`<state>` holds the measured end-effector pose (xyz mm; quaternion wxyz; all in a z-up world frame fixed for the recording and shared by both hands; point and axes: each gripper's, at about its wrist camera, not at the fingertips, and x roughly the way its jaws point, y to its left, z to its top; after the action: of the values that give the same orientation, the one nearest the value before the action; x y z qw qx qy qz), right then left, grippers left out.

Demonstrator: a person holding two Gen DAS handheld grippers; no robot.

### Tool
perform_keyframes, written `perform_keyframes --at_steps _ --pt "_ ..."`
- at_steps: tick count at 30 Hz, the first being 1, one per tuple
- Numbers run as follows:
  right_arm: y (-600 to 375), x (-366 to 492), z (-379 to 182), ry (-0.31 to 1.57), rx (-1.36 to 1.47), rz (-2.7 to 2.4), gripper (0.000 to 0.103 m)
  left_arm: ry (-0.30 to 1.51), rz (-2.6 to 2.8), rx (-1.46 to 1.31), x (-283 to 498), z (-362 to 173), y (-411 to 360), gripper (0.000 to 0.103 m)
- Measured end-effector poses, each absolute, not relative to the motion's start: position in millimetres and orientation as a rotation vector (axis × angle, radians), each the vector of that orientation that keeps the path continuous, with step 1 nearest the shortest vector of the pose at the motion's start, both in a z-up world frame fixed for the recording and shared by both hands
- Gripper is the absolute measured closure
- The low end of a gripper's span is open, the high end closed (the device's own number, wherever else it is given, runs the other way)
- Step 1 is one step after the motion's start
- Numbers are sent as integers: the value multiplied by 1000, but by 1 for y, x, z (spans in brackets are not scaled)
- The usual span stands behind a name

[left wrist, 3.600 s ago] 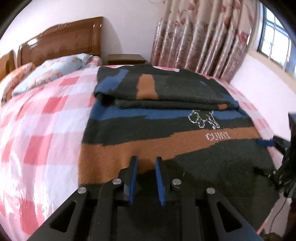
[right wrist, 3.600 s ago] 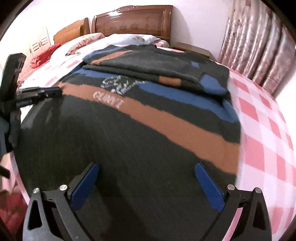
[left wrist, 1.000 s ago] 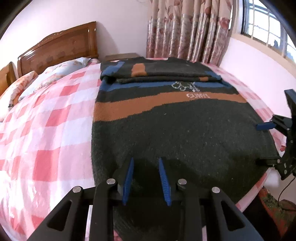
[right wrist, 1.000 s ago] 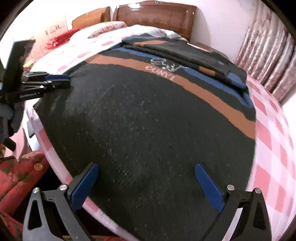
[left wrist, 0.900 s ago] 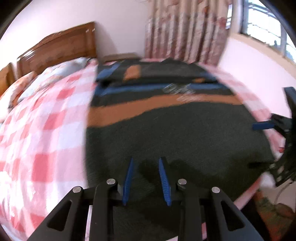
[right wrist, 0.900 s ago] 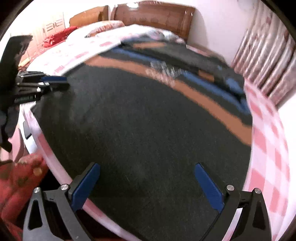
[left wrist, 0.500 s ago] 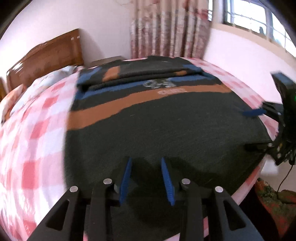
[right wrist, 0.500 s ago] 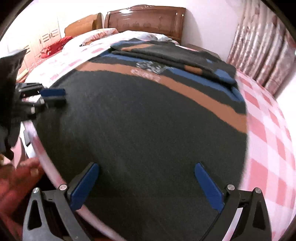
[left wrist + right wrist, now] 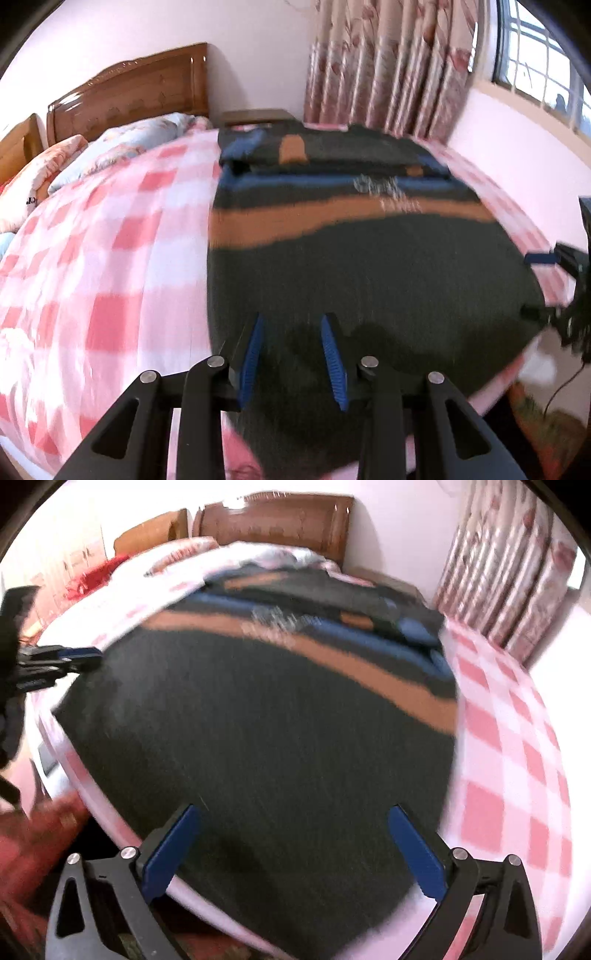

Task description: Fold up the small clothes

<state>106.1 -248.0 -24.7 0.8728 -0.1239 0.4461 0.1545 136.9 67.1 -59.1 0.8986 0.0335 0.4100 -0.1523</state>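
Across the lower frame our sweater [image 9: 369, 266] looks soft, limp; we would pinch its hem; left gripper [image 9: 291, 354] half-parted, right gripper [image 9: 291, 849] wide, both empty.

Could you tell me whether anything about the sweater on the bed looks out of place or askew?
Only slightly. The sweater lies flat on the checked bedspread, its far end already folded over, but its near hem hangs past the bed edge. No damage shows, though both views are blurred.

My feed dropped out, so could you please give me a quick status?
Left gripper part open, right gripper wide open, both empty over the sweater. Sweater flat on bed, top folded. Nothing in the way.
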Motion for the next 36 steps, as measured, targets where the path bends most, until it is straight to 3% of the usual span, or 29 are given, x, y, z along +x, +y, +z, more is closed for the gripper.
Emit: perform_keyframes --at_steps 4,13,36 --pt "-231 122 -42 958 -285 324 0 908 -278 124 159 -78 53 68" --pt "-275 94 -46 958 -246 348 0 832 -314 95 126 -80 90 68" --pt "-285 85 -44 927 -246 365 0 803 -305 108 122 -81 89 68"
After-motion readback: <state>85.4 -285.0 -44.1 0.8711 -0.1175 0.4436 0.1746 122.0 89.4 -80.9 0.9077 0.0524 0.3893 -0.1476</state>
